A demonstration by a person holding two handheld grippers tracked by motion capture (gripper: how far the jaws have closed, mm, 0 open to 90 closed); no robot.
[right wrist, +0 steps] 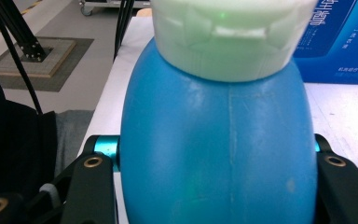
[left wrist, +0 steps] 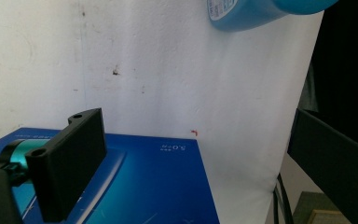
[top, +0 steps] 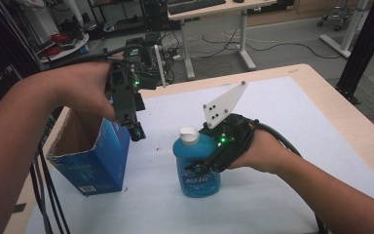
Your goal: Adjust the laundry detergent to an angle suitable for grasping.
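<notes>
Right gripper (top: pixel 202 169): clamped on the upright blue plastic bottle with white cap (top: pixel 196 165), jaws across its belly.
Bottle axis: vertical.
Left gripper (top: pixel 137 132): jaws apart, empty, over the open blue cardboard box (top: pixel 95 163).
Box: left of bottle, near.

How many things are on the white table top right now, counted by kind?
Bottle: 1, the blue bottle with a white cap, between the jaws of the right gripper.
Box: 1, the blue box, open on top, under the left gripper.
Total: 2
</notes>
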